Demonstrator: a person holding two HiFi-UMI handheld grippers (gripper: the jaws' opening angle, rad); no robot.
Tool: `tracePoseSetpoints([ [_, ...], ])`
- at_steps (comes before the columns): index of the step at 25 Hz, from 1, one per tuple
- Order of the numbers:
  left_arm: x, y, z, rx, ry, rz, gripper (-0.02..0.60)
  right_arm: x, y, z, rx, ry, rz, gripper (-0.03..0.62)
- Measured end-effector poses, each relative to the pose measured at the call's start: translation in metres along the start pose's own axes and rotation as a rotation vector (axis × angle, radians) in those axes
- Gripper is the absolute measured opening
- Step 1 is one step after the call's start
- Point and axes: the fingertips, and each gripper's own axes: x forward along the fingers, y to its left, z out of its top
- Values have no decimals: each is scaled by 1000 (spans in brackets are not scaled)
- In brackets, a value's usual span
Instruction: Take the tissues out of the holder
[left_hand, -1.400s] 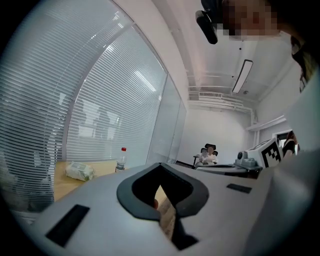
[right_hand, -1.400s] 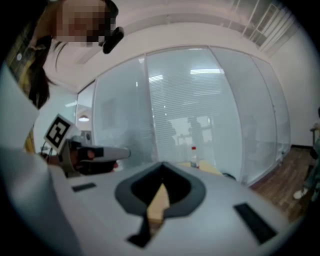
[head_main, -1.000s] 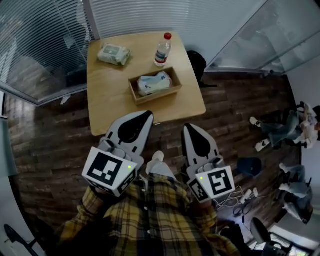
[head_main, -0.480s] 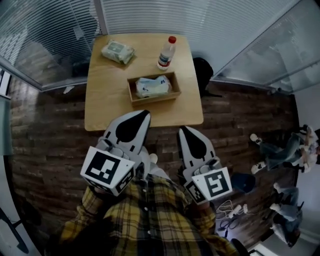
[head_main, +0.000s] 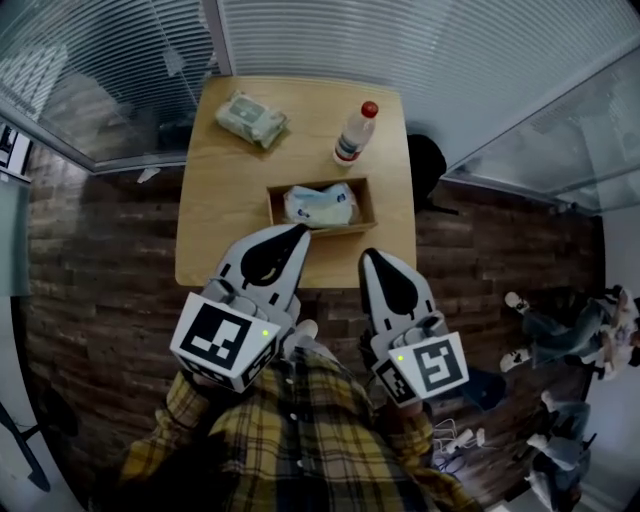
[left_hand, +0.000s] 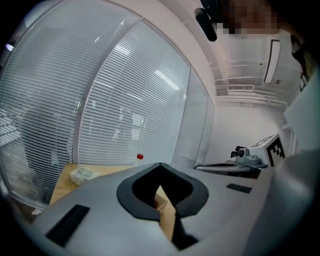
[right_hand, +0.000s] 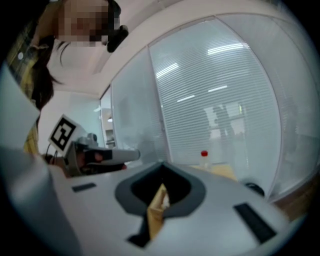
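Head view alone shows tissues (head_main: 320, 204) — inside holder (head_main: 368, 204).

Smooth wooden table (head_main: 225, 225), wooden holder (head_main: 369, 206)

Dim daylight, fisheye warp, blurred edges.

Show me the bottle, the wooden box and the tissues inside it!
bottle (head_main: 356, 132), head view, its body.
wooden box (head_main: 367, 206), head view, right wall.
tissues (head_main: 320, 205), head view, pack's middle.
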Motion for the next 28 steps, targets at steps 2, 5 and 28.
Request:
tracePoseSetpoints([
  [2,15,14,8,1,-10,3,8,17,-8,5,-4,4,3,12],
  [5,36,31,14,3,-16,-5,8,40,-22,6,-7,19,3,12],
  [28,83,69,27,-30,8,156,8,100,-82,37,-11,61,124,12],
])
